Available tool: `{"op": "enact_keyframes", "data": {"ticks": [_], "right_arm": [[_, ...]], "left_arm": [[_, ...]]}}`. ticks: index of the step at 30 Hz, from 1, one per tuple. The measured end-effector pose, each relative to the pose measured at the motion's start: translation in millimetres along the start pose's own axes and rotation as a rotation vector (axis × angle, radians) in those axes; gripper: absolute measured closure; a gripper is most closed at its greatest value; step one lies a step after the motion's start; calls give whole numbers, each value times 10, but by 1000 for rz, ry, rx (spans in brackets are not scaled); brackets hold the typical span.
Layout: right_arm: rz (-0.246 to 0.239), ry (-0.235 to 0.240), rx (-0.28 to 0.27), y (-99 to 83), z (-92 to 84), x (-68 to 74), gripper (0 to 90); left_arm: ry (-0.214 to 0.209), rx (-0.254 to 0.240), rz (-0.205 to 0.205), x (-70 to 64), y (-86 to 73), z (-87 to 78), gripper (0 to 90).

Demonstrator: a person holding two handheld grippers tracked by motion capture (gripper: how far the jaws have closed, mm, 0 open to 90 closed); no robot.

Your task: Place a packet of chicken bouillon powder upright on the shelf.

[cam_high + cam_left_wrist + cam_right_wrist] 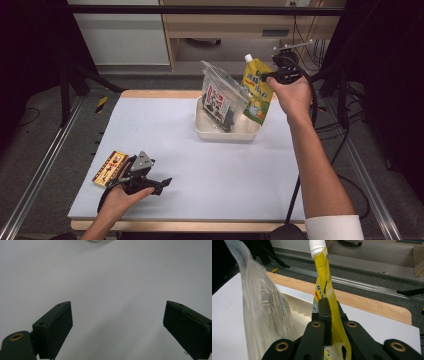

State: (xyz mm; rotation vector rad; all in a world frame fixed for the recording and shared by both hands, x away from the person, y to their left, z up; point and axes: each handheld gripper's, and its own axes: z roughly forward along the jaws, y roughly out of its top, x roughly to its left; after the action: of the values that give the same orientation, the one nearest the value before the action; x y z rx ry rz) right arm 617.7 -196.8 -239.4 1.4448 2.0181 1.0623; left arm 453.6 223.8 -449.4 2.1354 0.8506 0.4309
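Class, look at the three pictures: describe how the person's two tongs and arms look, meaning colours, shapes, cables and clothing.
Both tongs are black. The left tongs carry a grey three-cornered plate on top; their two flat, blocky jaws have brass-coloured rivets. The right tongs show the same brass rivets on black links and trail a black cable. The right arm wears a white sleeve; both forearms are bare.

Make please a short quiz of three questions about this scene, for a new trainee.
1. True or false: the right gripper is shut on the yellow spout pouch.
2. What stands in the white tray? A) a clear bag B) a red cup C) a book
3. Which thing lies on the mat beside the left gripper?

Key:
1. True; the jaws pinch the pouch, which hangs over the tray's right end.
2. A; the clear bag leans upright inside it.
3. The flat red and yellow packet, near the mat's left edge; the left gripper is open and holds nothing.
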Motion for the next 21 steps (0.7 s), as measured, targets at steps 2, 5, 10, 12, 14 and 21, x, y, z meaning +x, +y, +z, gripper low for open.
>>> {"op": "enact_keyframes", "data": {"ticks": [2, 5, 10, 12, 14, 21], "right_arm": [[16, 2, 2, -6, 19, -2, 900], [17, -7, 13, -15, 57, -4, 900], [25, -19, 27, -38, 133, -18, 900], [29, -24, 32, -43, 156, -23, 900], [34, -27, 37, -42, 174, -23, 900], [40, -30, 49, -27, 208, -18, 900]], "left_arm": [[-2, 2, 0, -2, 0, 2, 85], [-3, 2, 1, -6, 1, 5, 86], [-4, 2, 0, -5, -1, 8, 85], [-4, 2, -1, -1, -2, 6, 86], [-4, 2, -1, 0, -2, 7, 85], [-3, 6, 2, -4, -2, 19, 85]]}}
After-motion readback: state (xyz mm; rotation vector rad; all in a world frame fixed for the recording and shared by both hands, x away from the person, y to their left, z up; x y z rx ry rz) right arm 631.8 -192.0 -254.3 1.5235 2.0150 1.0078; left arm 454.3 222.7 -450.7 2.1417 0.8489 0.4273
